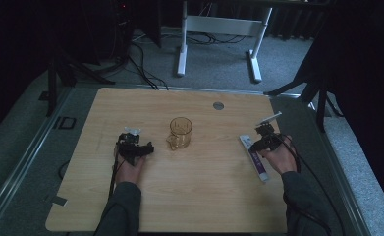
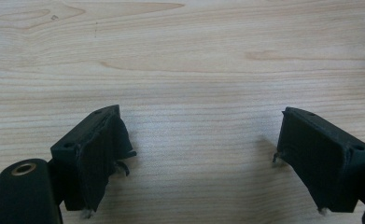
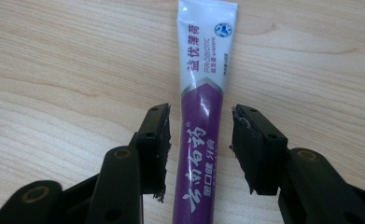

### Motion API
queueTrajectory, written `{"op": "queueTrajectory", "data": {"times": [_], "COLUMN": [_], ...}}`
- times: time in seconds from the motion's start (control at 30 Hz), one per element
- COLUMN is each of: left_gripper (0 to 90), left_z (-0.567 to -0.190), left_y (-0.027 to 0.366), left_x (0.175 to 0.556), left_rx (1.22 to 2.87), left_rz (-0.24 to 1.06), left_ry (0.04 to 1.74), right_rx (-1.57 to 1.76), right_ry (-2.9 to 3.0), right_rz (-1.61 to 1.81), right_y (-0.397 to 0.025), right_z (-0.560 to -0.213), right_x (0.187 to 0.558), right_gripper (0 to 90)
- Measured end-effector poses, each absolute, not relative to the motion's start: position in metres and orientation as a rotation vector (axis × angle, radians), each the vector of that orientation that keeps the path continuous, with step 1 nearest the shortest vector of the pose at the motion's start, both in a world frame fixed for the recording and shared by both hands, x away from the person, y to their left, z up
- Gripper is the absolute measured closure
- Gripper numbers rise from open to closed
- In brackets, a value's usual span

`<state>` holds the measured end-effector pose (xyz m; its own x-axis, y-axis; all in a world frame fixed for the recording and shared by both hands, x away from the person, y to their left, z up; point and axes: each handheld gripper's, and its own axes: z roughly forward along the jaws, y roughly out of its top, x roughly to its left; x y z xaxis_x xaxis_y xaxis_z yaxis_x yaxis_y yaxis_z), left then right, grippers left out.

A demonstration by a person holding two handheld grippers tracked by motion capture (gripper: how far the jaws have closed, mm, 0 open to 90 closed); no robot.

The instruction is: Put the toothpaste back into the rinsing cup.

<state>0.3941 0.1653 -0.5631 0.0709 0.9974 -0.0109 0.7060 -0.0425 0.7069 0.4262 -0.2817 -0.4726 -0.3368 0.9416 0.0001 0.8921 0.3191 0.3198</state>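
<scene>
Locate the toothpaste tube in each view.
High view: toothpaste tube lies at right, under the right tongs.
Left gripper view: not in it.
Right gripper view: centre, between the open jaws.
Shared landmark: the light wooden table.

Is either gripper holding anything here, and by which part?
Nothing is held. The right gripper straddles the toothpaste tube mid-body, jaws open. The left gripper is open over bare table.

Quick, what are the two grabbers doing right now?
Left gripper: open, holding nothing.
Right gripper: open, jaws on either side of the toothpaste tube, not clamped.
</scene>
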Motion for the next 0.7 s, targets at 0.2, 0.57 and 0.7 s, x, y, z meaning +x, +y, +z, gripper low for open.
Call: {"op": "queueTrajectory", "data": {"times": [0.2, 0.57, 0.7], "left_gripper": [14.2, 14.2, 14.2], "left_z": [-0.563, -0.563, -0.563], "left_y": [0.165, 0.165, 0.165], "left_x": [0.394, 0.394, 0.394], "left_rx": [1.806, 1.805, 1.806], "left_rz": [0.688, 0.688, 0.688], "left_ry": [1.690, 1.690, 1.690], "right_rx": [1.693, 1.705, 1.707], "right_ry": [2.418, 2.453, 2.465], "right_rz": [0.364, 0.314, 0.292], "right_y": [-0.281, -0.277, -0.276], "right_z": [-0.476, -0.481, -0.484], "right_x": [0.427, 0.432, 0.433], "right_gripper": [56.7, 58.6, 59.5]}}
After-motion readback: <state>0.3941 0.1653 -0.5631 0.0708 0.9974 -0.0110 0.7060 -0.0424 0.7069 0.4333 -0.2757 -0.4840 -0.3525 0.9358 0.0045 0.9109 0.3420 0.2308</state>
